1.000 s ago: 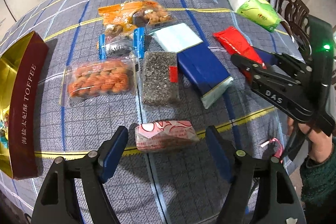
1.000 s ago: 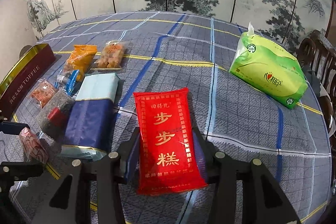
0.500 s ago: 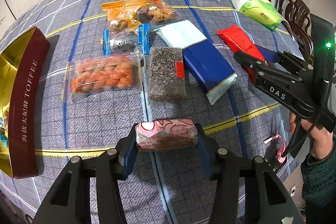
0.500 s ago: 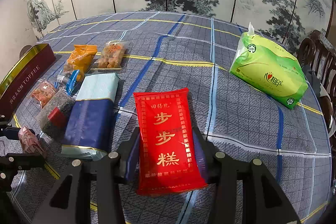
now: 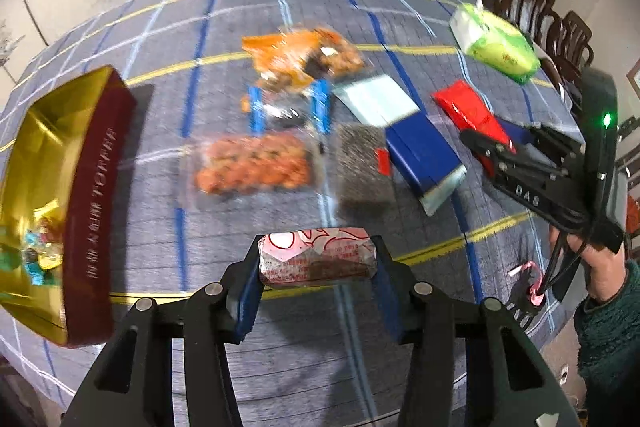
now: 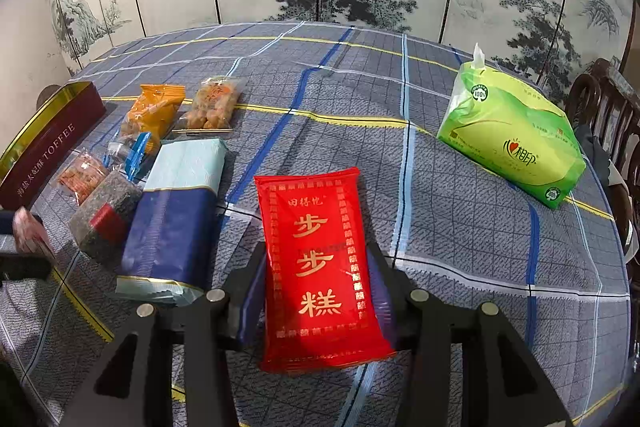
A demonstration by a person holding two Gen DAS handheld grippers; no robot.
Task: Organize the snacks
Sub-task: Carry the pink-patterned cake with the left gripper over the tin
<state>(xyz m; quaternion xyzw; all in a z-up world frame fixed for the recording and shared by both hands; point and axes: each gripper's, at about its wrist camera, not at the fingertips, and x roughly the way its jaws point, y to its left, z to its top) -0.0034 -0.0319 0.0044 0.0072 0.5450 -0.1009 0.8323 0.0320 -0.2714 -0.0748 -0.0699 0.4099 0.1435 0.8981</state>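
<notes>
One pink-and-white wrapped snack bar (image 5: 317,255) clamped crosswise in left gripper (image 5: 318,281), one red foil packet (image 6: 322,267) lengthwise between right gripper (image 6: 316,301) fingers, grip uncertain.

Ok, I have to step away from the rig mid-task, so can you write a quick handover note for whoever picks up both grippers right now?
Left gripper: shut on the pink snack, held above the cloth.
Right gripper: fingers against both sides of the red pack, which looks still down on the cloth.
Toffee tin: open at the left edge, a few wrapped sweets inside.
Not yet sorted: blue pack, dark seed pack, orange bags, all in the middle. Tissue pack lies far right.
Left to do: probably tin the pink snack, then the rest.
</notes>
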